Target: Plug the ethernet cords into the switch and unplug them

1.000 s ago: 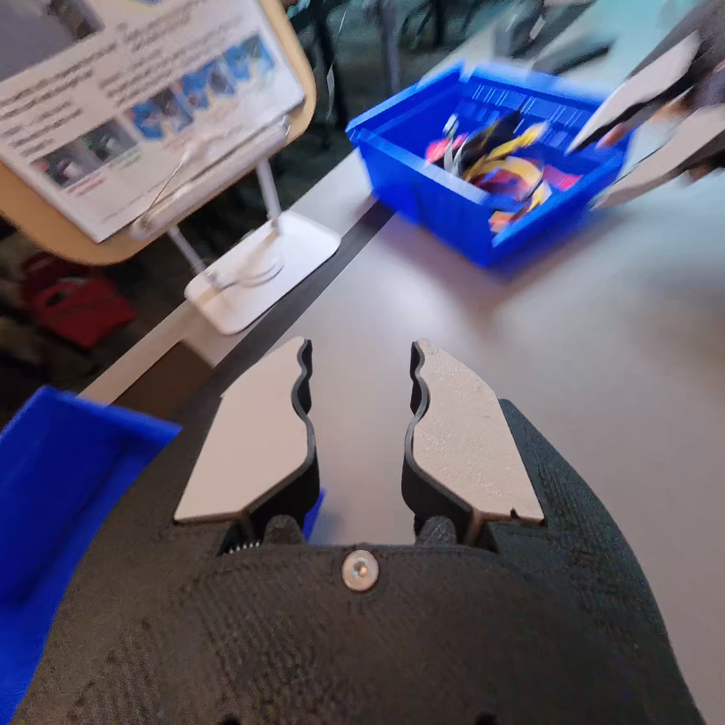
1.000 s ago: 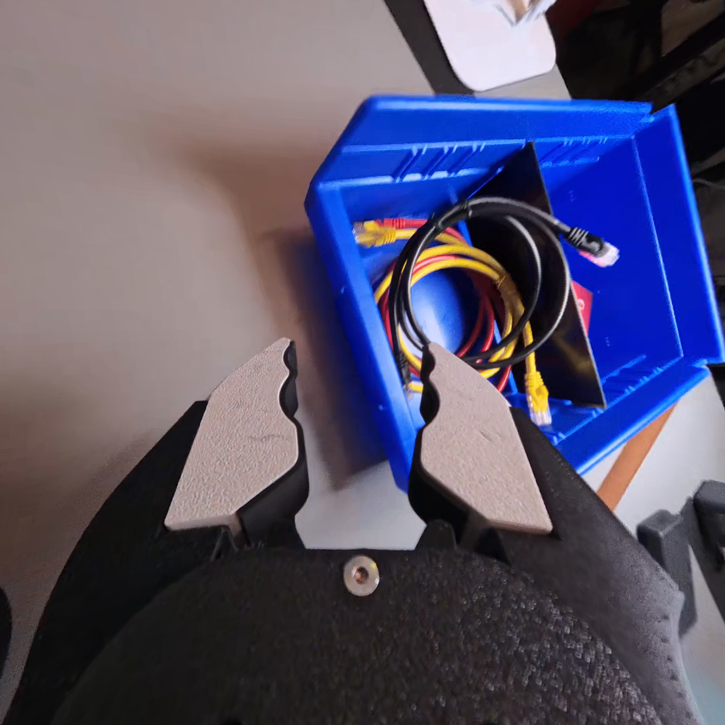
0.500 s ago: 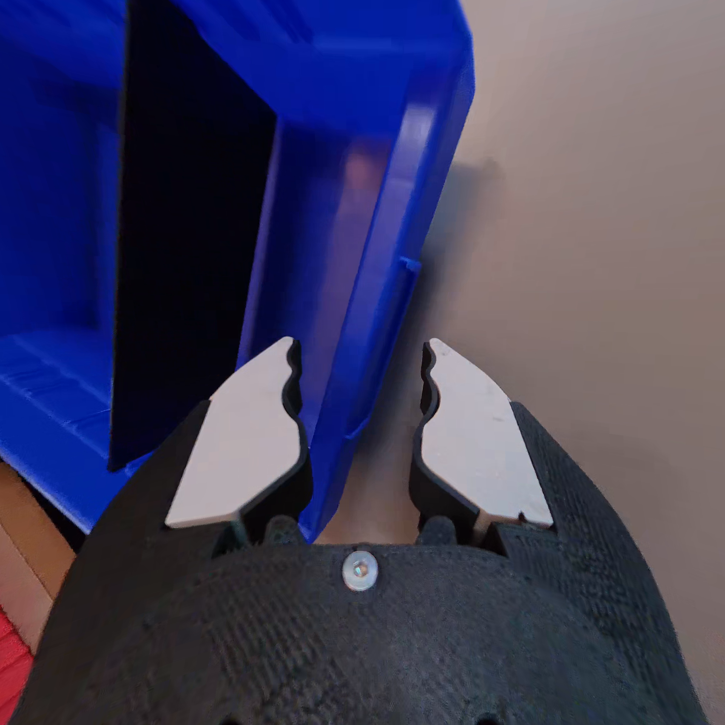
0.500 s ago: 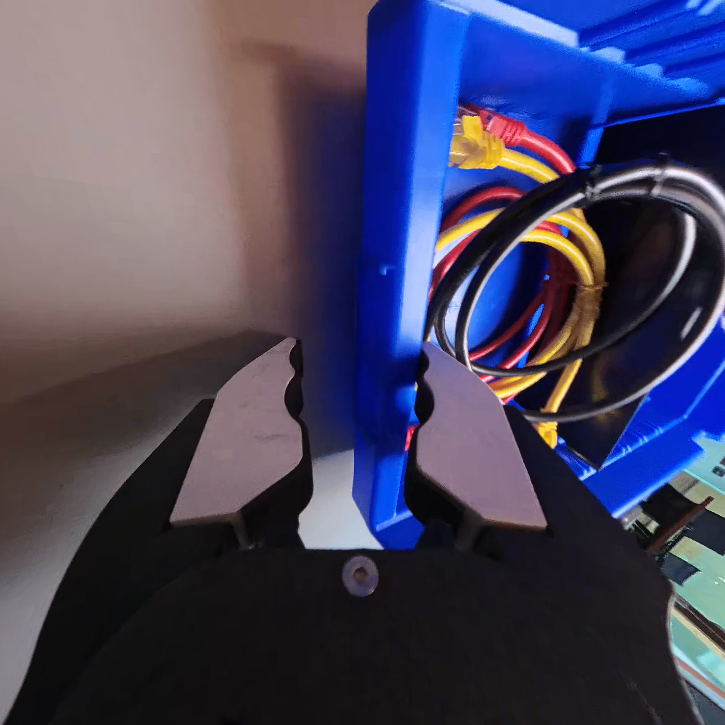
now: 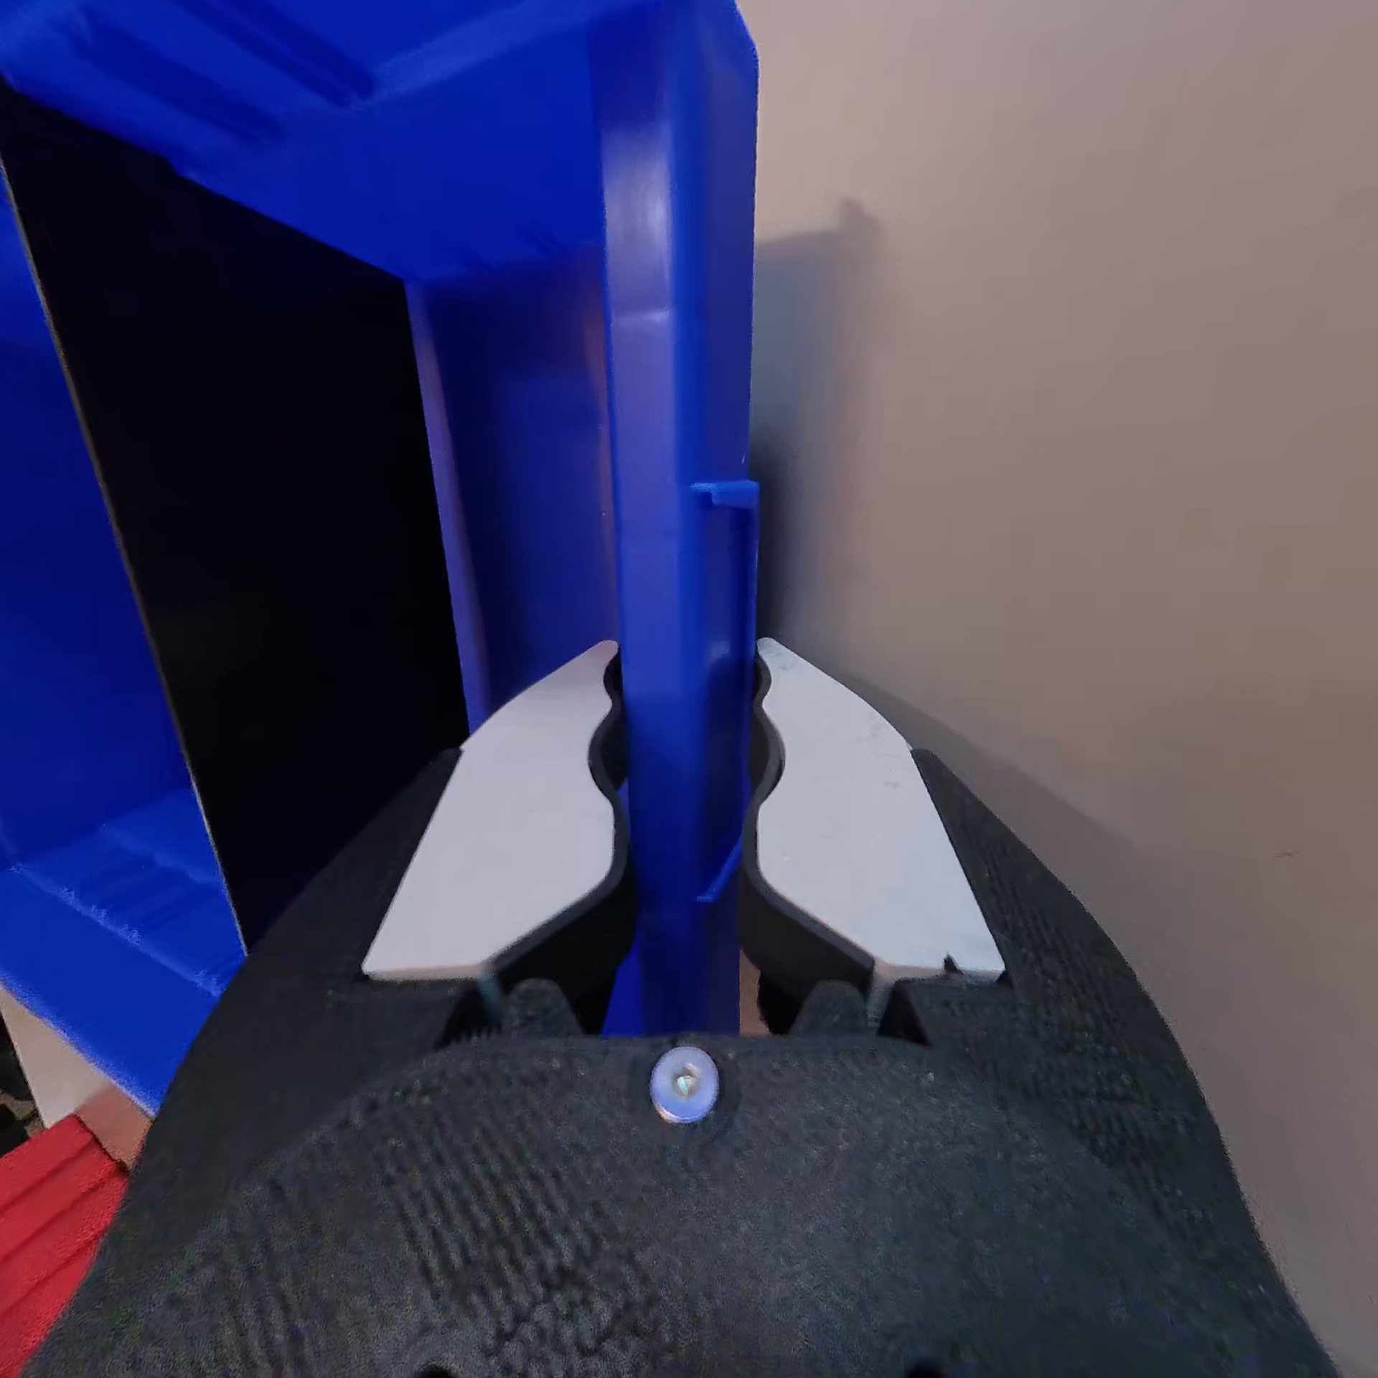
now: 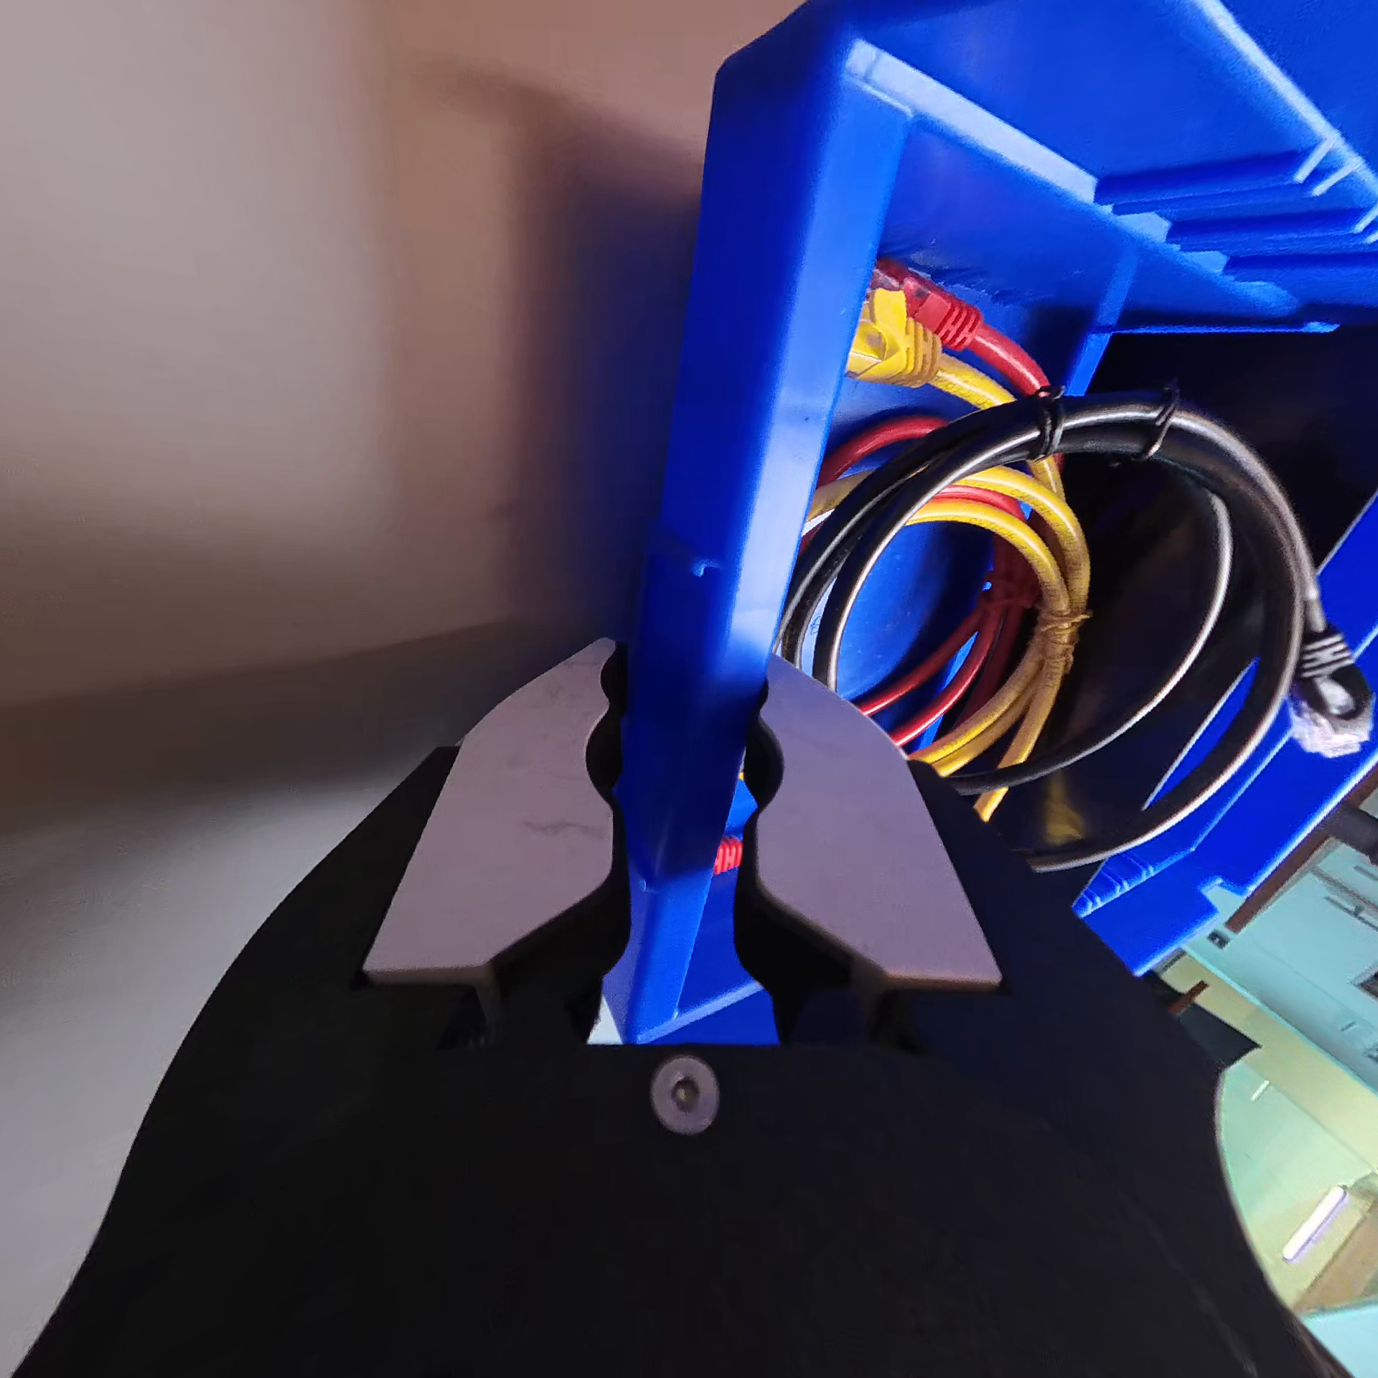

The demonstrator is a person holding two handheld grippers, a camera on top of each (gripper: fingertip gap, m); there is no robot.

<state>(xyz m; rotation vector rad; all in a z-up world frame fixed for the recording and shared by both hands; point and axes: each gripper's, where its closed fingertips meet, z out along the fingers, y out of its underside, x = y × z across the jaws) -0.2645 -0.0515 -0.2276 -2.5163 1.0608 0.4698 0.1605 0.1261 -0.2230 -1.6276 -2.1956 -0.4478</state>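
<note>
My left gripper [image 5: 686, 664] is shut on the right side wall of a blue bin [image 5: 671, 373]; a black flat thing [image 5: 261, 522] stands inside it. My right gripper [image 6: 690, 664] is shut on the left side wall of a second blue bin [image 6: 775, 298]. That bin holds coiled ethernet cords: a yellow one [image 6: 1044, 567], a red one [image 6: 992, 350] and a black one [image 6: 1193, 440] on top, with its plug at the right. A dark flat thing [image 6: 1163, 671] lies behind the coils. I cannot tell whether either dark thing is the switch.
The grey tabletop [image 5: 1081, 522] lies right of the left bin and left of the right bin [image 6: 224, 373]. A red object [image 5: 45, 1208] shows beyond the table edge at lower left. Pale green flooring [image 6: 1305, 1193] shows past the right bin.
Both grippers moved down over the bin walls and closed on them. One second ago both were open above the table.
</note>
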